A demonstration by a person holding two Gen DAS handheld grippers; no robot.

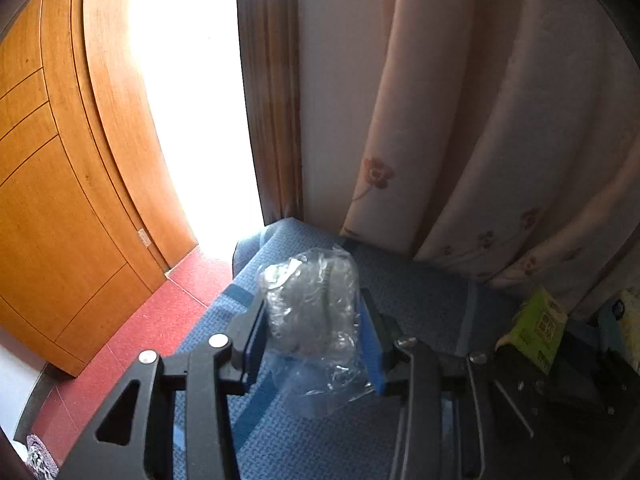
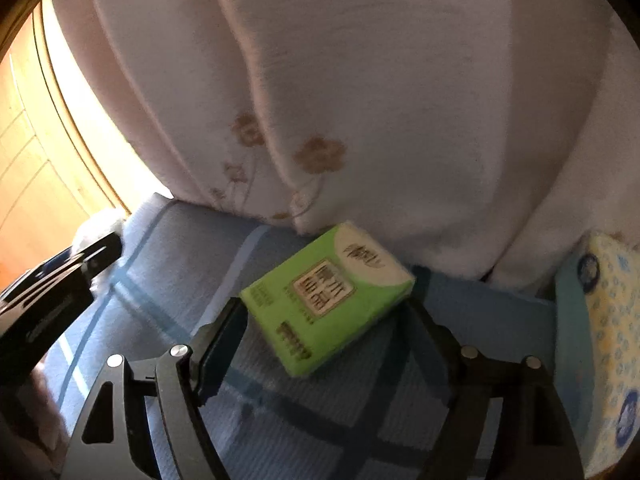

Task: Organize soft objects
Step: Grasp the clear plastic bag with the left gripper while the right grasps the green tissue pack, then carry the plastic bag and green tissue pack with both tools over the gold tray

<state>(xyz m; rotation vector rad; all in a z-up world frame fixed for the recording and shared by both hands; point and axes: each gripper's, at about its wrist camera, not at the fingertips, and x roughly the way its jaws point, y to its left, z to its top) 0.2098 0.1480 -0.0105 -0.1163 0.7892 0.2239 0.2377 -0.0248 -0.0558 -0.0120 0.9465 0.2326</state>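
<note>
The left gripper [image 1: 312, 320] has its fingers clenched on a clear plastic bag [image 1: 314, 312] with something grey and soft inside, held above the blue checked bed cover [image 1: 420, 292]. The right gripper [image 2: 320, 320] has its fingers released, around the near end of a green tissue pack [image 2: 326, 296] that lies on the cover by the curtain [image 2: 360, 80]. I judge the sorting is in the middle: one item taken, the pack not yet grasped.
</note>
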